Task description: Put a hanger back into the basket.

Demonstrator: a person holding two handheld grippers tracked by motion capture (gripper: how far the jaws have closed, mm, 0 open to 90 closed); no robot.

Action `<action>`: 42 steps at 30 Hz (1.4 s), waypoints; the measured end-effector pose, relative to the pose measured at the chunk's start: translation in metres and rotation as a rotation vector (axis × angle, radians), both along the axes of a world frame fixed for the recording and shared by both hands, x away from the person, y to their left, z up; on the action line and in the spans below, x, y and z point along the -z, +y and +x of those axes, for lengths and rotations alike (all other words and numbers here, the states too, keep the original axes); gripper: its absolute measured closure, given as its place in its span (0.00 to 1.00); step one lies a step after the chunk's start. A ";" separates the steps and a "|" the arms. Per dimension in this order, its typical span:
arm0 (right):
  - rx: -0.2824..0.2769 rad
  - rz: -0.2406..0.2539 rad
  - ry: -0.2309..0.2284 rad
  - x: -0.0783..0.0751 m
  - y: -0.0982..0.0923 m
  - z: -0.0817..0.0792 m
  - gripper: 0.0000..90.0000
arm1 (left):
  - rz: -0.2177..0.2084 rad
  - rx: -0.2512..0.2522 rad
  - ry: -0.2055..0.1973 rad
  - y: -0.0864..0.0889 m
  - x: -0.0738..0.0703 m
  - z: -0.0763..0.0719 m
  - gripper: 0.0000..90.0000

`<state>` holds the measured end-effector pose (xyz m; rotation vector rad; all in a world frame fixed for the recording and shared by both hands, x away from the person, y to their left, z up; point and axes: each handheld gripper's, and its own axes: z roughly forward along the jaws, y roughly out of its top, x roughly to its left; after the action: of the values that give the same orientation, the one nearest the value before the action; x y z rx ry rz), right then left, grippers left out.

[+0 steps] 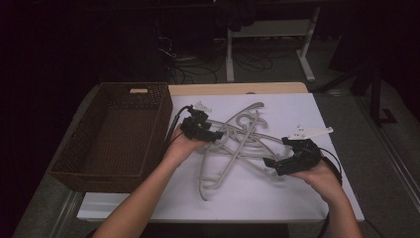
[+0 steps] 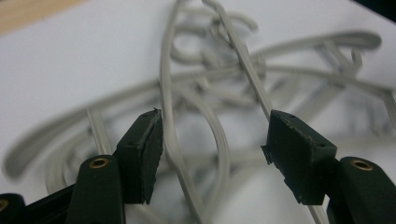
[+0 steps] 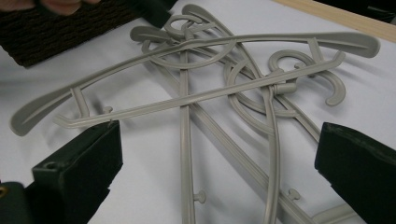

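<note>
Hangers [image 1: 237,144]: grey plastic, a tangled heap on the white sheet of your bench [image 1: 297,198], right of the wicker basket [image 1: 114,134]. Your left gripper [image 1: 216,136]: at the heap's left edge, fingers [image 2: 144,158] apart, a hanger arm between them but unpressed. Your right gripper [image 1: 270,162]: at the heap's right edge, fingers [image 3: 79,172] wide apart, holding nothing.

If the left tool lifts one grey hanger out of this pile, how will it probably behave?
The hangers look like thin moulded plastic, so probably light and fairly stiff. Their hooks and bars interlock, so one likely drags its neighbours. The smooth narrow bar may slip between the left tool's open pads.
</note>
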<state>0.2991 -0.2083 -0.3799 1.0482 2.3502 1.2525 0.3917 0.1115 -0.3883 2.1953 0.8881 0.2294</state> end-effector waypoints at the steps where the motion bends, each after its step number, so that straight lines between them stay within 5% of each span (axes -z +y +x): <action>1: 0.000 -0.001 0.001 0.000 0.000 0.000 0.01 | 0.002 -0.005 0.005 0.003 0.004 -0.005 0.40; 11: 0.010 -0.002 0.004 0.003 -0.002 0.001 0.01 | 0.007 -0.022 0.083 0.025 0.044 -0.031 0.47; 21: 0.013 -0.007 0.006 0.004 -0.001 0.001 0.01 | 0.023 -0.009 0.139 0.022 0.058 -0.030 0.56; 30: 0.012 -0.007 0.009 0.005 -0.001 0.001 0.01 | 0.026 -0.017 0.104 0.016 0.059 -0.027 0.69; 42: 0.013 -0.006 0.010 0.005 -0.002 0.001 0.01 | 0.018 -0.038 0.117 0.023 0.058 -0.020 0.84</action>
<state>0.3001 -0.2098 -0.3851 1.0687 2.3488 1.2372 0.3722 0.1342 -0.4465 2.2285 0.9963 0.1295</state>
